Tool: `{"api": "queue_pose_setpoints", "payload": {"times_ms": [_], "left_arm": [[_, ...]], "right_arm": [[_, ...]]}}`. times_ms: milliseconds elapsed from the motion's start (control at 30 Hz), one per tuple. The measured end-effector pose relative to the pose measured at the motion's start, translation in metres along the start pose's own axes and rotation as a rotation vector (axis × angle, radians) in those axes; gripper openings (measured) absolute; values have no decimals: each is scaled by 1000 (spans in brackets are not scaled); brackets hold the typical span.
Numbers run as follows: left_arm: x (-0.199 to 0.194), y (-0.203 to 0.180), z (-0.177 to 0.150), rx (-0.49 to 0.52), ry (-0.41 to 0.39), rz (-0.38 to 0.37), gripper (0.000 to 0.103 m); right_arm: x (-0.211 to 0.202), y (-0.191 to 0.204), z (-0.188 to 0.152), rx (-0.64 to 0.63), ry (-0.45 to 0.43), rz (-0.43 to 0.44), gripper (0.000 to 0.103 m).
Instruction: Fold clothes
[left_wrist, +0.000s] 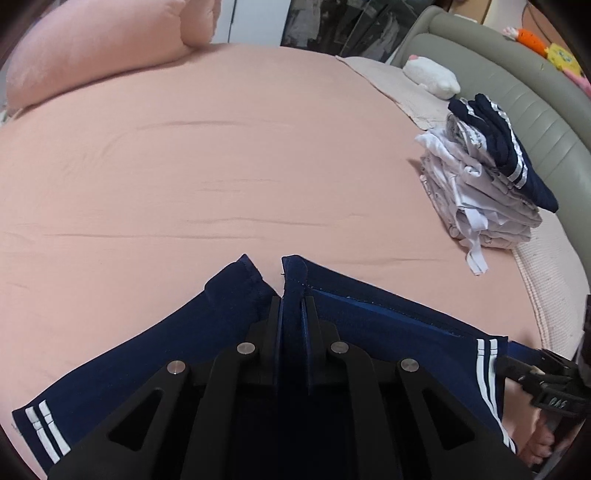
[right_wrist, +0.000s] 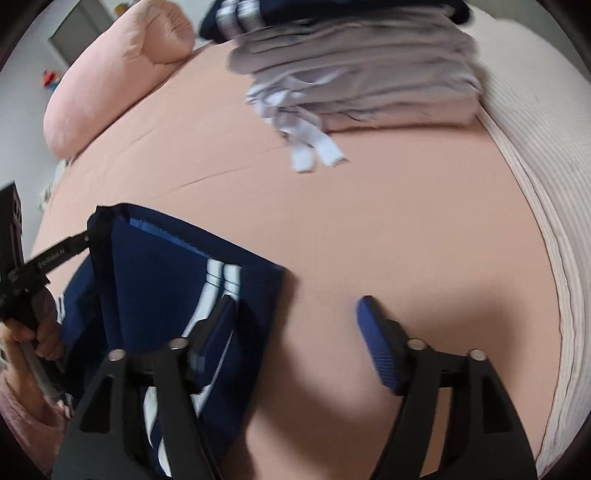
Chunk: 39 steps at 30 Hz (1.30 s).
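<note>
Navy shorts pinned at the near edge of a pink bed, mid-fold

The left gripper (left_wrist: 291, 299) is clamped on the hem of the navy shorts (left_wrist: 388, 332) at six o'clock in its view; the right gripper (right_wrist: 295, 314) hangs spread wide, one finger over the cloth, holding nothing. The shorts lie on the bed sheet (left_wrist: 240, 166), their long axis apparently running nine to three, white side stripes (left_wrist: 485, 354) at each end. A good fold likely means keeping the hem taut and matching stripe to stripe before pressing flat. The pile of folded clothes (left_wrist: 484, 173) waits at two o'clock, well apart.
</note>
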<state>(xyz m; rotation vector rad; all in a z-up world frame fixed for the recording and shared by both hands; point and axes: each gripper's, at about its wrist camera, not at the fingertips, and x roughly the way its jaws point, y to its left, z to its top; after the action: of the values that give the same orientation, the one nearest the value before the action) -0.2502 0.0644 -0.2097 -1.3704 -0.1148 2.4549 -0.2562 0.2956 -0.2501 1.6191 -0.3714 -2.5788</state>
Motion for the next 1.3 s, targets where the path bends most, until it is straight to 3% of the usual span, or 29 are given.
{"api": "queue_pose_setpoints", "payload": {"times_ms": [67,100,133,167,200,233,267,400,500,567,733,800,867,1000,1100,1167,1267,1300], "left_arm": [[9,0,4,14,7,-19,15],[8,-1,4,20,7,-19,18],[7,-2,5,27,8,-20,23],[5,-2,6,30,2,-20,25],[3,-1,5,26,-9,-23,26],[1,1,5,19,-15,-29,28],[0,2,5,15,-19,-33,29],[6,-3,3,63,-6,5,29],[14,-8,1,112,19,63,29],[7,-14,1,130,-12,39,29],[-8,-34,1,219,-55,-28,29],[8,-42,1,269,-1,21,29],[28,-43,3,282,54,78,32],[40,-33,18,229,71,77,35],[40,-30,23,217,71,95,37],[33,-23,25,164,52,58,37],[15,-1,28,3,-9,-88,37],[14,3,29,-12,-15,-63,37]], "right_arm": [[8,11,-2,-50,-11,-46,79],[11,17,-3,-81,-18,-69,67],[12,26,-5,-134,-31,-97,49],[12,33,-6,-181,-45,-119,44],[11,38,-7,-204,-56,-125,22],[9,40,-8,-219,-66,-136,10],[7,36,-8,-207,-72,-159,8],[-2,16,-12,-142,-74,-232,8],[-10,2,-16,-77,-76,-193,11],[-17,-4,-15,-40,-89,-170,21],[-37,-1,-6,-11,-201,-119,25],[-26,8,1,-46,-185,-107,25],[-6,12,-2,-84,-101,-144,25],[7,21,-10,-152,-67,-249,25],[8,20,-12,-159,-65,-289,36],[7,16,-10,-138,-57,-281,37],[2,8,-8,-84,-59,-230,37],[0,5,-7,-63,-65,-209,37]]}}
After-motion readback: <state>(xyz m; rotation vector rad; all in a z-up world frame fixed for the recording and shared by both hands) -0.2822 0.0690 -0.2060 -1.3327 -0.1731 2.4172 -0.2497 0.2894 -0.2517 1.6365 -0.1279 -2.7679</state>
